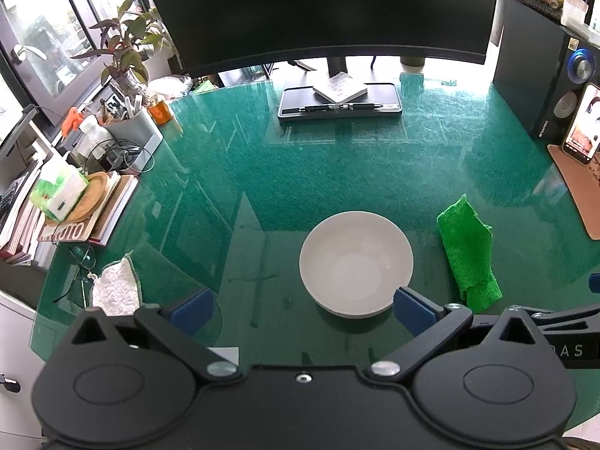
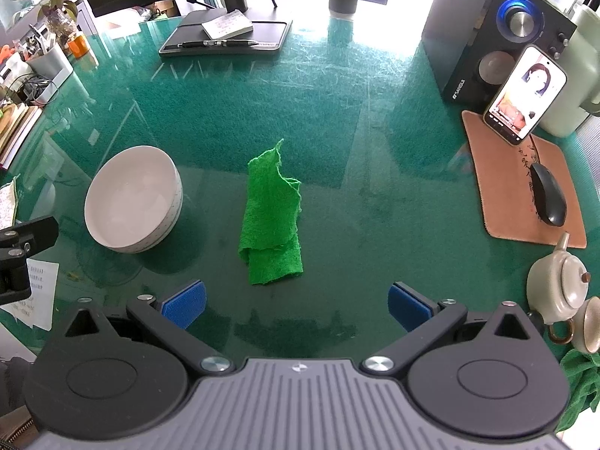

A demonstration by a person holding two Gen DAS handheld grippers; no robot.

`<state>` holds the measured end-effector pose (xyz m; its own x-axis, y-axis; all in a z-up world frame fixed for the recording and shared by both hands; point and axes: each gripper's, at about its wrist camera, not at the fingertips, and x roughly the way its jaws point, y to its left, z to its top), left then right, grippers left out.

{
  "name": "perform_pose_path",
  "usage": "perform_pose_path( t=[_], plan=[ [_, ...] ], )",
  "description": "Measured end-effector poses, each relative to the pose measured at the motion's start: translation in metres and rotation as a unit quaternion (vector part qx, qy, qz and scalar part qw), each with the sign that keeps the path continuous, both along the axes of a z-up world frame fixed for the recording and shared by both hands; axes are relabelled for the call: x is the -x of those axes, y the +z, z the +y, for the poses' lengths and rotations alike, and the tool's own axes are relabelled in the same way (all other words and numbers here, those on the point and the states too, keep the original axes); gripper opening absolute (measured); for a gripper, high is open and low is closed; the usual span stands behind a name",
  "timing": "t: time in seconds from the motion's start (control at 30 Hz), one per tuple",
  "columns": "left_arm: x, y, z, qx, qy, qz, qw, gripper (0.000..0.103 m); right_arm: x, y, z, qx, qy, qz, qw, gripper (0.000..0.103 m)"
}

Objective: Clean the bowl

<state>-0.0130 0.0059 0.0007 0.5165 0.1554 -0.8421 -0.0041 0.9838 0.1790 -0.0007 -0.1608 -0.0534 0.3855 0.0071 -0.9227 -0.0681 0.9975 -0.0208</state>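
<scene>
1 white bowl [image 1: 356, 264] sits upright on the glass-topped green worktop [image 1: 337, 172], with 1 crumpled green cloth [image 2: 272, 221] just beside it, apart. The bowl looks ceramic: stiff, smooth, likely slippery and breakable, best pinched at its rim. The cloth is soft and light; any fold will do. Both the left gripper [image 1: 302, 309] and right gripper [image 2: 296, 305] hover with fingers spread wide, holding nothing.

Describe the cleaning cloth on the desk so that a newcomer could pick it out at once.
On the green glass-topped desk, find the white bowl near the front. Just right of it lies the green cloth, crumpled lengthwise. It is the brightest green thing there, and soft.
</scene>
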Motion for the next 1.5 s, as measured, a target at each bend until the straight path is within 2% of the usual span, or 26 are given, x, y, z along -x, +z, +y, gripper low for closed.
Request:
perform_pose_path(
  t=[0.3, 0.53, 0.63, 0.77, 0.83, 0.87, 0.9, 0.97, 1.0, 1.13, 1.27, 1.33, 1.5],
  plan=[
    [0.007, 0.006, 0.006, -0.002, -0.002, -0.012, 0.9999, 0.103, 0.004, 0.002, 0.001, 0.003, -0.002, -0.010, 1.000, 0.103],
    [0.012, 0.033, 0.010, -0.011, -0.010, -0.043, 0.9990, 0.103, 0.011, 0.029, -0.002, 0.015, 0.002, -0.063, 0.998, 0.103],
    [0.021, 0.047, 0.016, 0.004, -0.016, -0.057, 0.9983, 0.103, 0.017, 0.043, -0.001, 0.017, 0.013, -0.083, 0.996, 0.103],
    [0.035, 0.062, 0.020, -0.043, -0.002, -0.091, 0.9949, 0.103, 0.030, 0.062, 0.001, 0.015, 0.030, -0.109, 0.993, 0.103],
    [0.042, 0.069, 0.021, -0.066, 0.004, -0.108, 0.9920, 0.103, 0.039, 0.076, -0.001, 0.015, 0.038, -0.155, 0.987, 0.103],
    [0.038, 0.064, 0.019, -0.073, 0.007, -0.099, 0.9924, 0.103, 0.040, 0.075, -0.002, 0.009, 0.041, -0.162, 0.986, 0.103],
    [0.035, 0.057, 0.021, -0.062, -0.002, -0.083, 0.9946, 0.103, 0.043, 0.070, -0.006, -0.015, 0.054, -0.164, 0.985, 0.103],
    [0.028, 0.044, 0.026, -0.019, -0.011, -0.037, 0.9991, 0.103, 0.031, 0.051, -0.009, -0.055, 0.064, -0.096, 0.992, 0.103],
    [0.026, 0.040, 0.026, -0.017, -0.013, -0.029, 0.9994, 0.103, 0.025, 0.042, -0.010, -0.072, 0.067, -0.065, 0.993, 0.103],
    [0.019, 0.024, 0.024, -0.009, -0.018, 0.004, 0.9998, 0.102, 0.019, 0.029, -0.008, -0.045, 0.057, -0.037, 0.997, 0.103],
    [0.009, 0.013, 0.026, -0.010, -0.005, 0.027, 0.9996, 0.097, 0.018, 0.029, 0.000, -0.016, 0.061, -0.047, 0.997, 0.103],
    [0.007, 0.011, 0.025, 0.009, -0.004, 0.021, 0.9997, 0.097, 0.019, 0.028, 0.002, -0.012, 0.057, -0.052, 0.997, 0.103],
    [0.002, 0.010, 0.016, 0.019, -0.015, 0.020, 0.9995, 0.102, 0.024, 0.022, 0.004, -0.023, 0.048, -0.054, 0.997, 0.103]
  ],
)
